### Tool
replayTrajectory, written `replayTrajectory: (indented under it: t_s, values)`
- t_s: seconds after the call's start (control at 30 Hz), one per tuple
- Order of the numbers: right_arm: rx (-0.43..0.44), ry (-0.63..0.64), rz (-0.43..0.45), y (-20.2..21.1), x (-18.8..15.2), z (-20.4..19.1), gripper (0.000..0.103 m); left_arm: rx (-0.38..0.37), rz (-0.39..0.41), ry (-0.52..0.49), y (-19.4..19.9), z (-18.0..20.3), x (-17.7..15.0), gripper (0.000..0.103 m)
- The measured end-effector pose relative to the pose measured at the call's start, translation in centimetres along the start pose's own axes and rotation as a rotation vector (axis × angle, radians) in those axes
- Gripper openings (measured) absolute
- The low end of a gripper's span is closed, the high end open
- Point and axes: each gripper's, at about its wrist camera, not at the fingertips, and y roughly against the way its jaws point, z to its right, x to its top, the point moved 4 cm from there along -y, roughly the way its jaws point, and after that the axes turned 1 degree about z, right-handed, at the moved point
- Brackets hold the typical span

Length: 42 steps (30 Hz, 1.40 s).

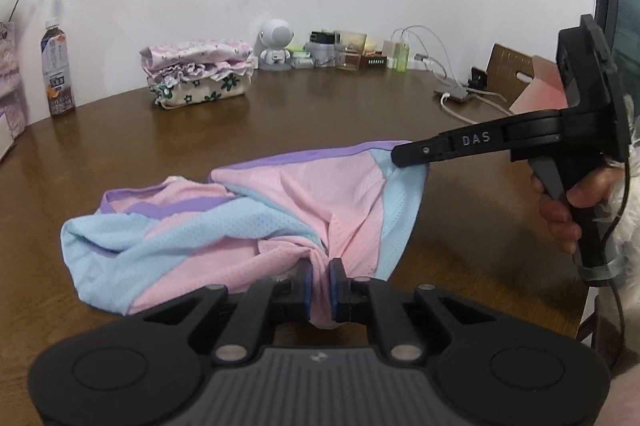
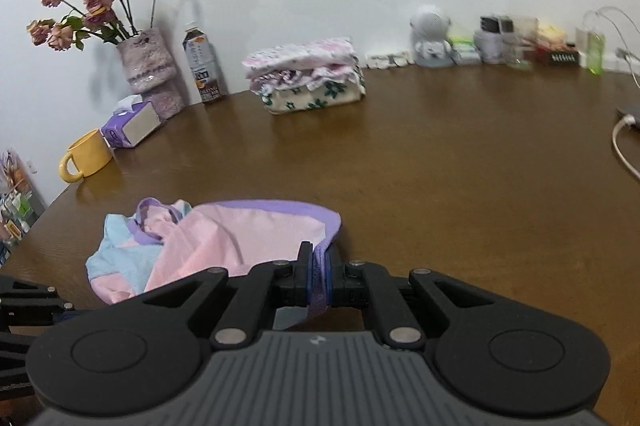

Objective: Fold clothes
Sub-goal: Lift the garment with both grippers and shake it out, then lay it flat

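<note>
A pink, light-blue and purple mesh garment (image 1: pixel 240 222) lies crumpled on the brown wooden table (image 1: pixel 320 114). My left gripper (image 1: pixel 319 272) is shut on a bunched pink fold at its near edge. My right gripper (image 1: pixel 404 156) comes in from the right, held by a hand (image 1: pixel 568 206), and is shut on the garment's purple-trimmed far corner, lifting it slightly. In the right wrist view the right gripper (image 2: pixel 319 266) pinches the purple hem, and the garment (image 2: pixel 216 238) spreads out to the left on the table (image 2: pixel 440 166).
A stack of folded floral clothes (image 1: pixel 200 74) (image 2: pixel 308 74) sits at the back. A drink bottle (image 2: pixel 202 66), vase of flowers (image 2: pixel 150 70), tissue box (image 2: pixel 130 124) and yellow mug (image 2: pixel 86 156) stand at the left. A robot figurine (image 1: pixel 276 44), small items and cables (image 1: pixel 452 94) line the back right.
</note>
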Motion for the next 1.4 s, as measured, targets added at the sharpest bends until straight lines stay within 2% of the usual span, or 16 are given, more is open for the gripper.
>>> replayTrajectory:
  t_s: [0.03, 0.1, 0.13, 0.17, 0.2, 0.3, 0.4, 0.47, 0.53, 0.63, 0.8, 1.03, 1.1, 1.17, 1.2, 1.4]
  values:
    - [-0.001, 0.001, -0.002, 0.1, -0.3, 0.0, 0.006, 0.000, -0.014, 0.010, 0.0, -0.1, -0.1, 0.014]
    - [-0.010, 0.014, -0.018, 0.2, -0.5, 0.0, 0.013, -0.008, -0.048, 0.029, 0.3, -0.3, -0.2, 0.039]
    - [-0.022, 0.009, -0.022, 0.3, -0.6, 0.1, 0.028, -0.014, -0.055, 0.039, 0.9, -0.5, -0.2, 0.059]
    - [-0.035, 0.001, -0.024, 0.4, -0.5, 0.3, 0.040, -0.021, -0.046, 0.049, 1.5, -0.8, -0.2, 0.067]
    - [-0.046, 0.000, -0.013, 0.9, -0.4, 0.5, 0.051, -0.023, -0.035, 0.061, 2.2, -1.4, 0.0, 0.068]
    - [-0.035, 0.025, -0.006, 1.1, 0.3, -0.3, 0.052, -0.012, -0.006, 0.098, 3.9, -3.4, 0.7, 0.074]
    - [0.006, 0.067, -0.023, 0.4, 1.0, -2.2, 0.052, 0.122, 0.000, 0.103, 3.5, -6.3, 1.8, 0.078]
    - [0.033, 0.095, -0.035, 0.0, 1.4, -3.4, 0.052, 0.187, -0.005, 0.103, 2.7, -8.1, 2.7, 0.076]
    - [0.060, 0.123, -0.046, -0.5, 1.9, -4.7, 0.052, 0.201, -0.018, 0.084, 1.9, -9.3, 3.6, 0.076]
    - [0.085, 0.184, -0.071, -1.6, 2.4, -7.1, 0.051, 0.183, -0.060, 0.028, 0.4, -10.1, 4.5, 0.076]
    - [0.088, 0.310, -0.155, -4.0, 2.7, -10.9, 0.049, 0.161, -0.159, -0.072, -3.2, -10.8, 4.6, 0.066]
    - [0.059, 0.362, -0.244, -6.3, 2.2, -12.4, 0.036, 0.123, -0.176, -0.109, -4.8, -11.5, 5.2, 0.065]
    - [0.057, 0.372, -0.258, -6.4, 1.9, -12.5, 0.027, 0.093, -0.207, -0.110, -5.3, -11.6, 5.0, 0.052]
    - [0.054, 0.374, -0.270, -6.6, 1.7, -12.4, 0.016, 0.057, -0.226, -0.104, -5.5, -11.7, 4.8, 0.020]
    - [0.052, 0.370, -0.271, -6.5, 1.6, -12.3, 0.010, 0.037, -0.226, -0.096, -5.5, -11.6, 4.8, 0.011]
    - [0.024, 0.280, -0.208, -5.1, 2.9, -10.2, 0.002, 0.062, -0.094, -0.087, -2.3, -11.2, 5.6, 0.005]
